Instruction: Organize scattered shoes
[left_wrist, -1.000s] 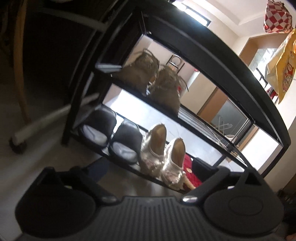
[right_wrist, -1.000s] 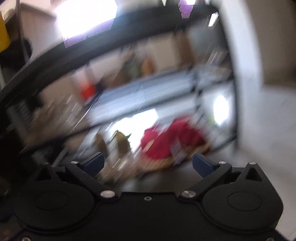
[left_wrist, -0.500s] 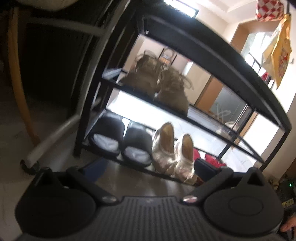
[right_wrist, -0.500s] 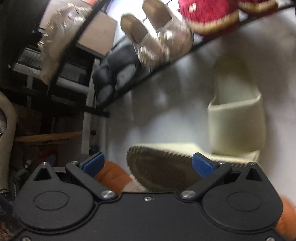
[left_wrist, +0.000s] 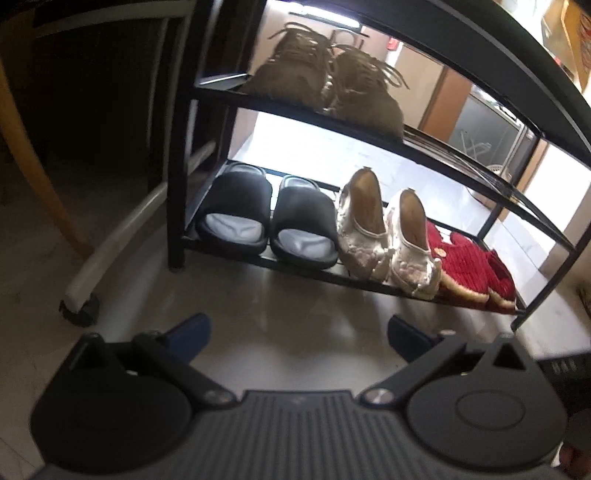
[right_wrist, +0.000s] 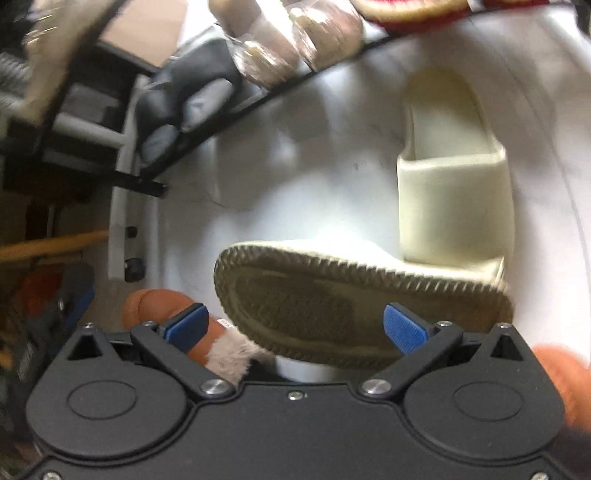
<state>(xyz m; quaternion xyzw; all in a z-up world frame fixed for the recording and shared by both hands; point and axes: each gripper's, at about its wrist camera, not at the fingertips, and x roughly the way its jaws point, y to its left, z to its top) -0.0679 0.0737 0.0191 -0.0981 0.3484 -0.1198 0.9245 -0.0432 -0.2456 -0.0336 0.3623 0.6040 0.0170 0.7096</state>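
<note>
Overturned slide on floor | both hand-held grippers spread, empty

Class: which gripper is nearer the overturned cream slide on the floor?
Right. The right gripper hangs open just over the overturned slide; the left gripper faces the rack, no slide in view.

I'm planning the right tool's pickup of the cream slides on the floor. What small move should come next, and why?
Probably ease the right tool down onto the overturned cream slide and close on its edge. Its jaws are open and empty, that slide lies sole-up right between them, partly over the upright cream slide, and the shoe rack has bare space on its middle shelf.
</note>
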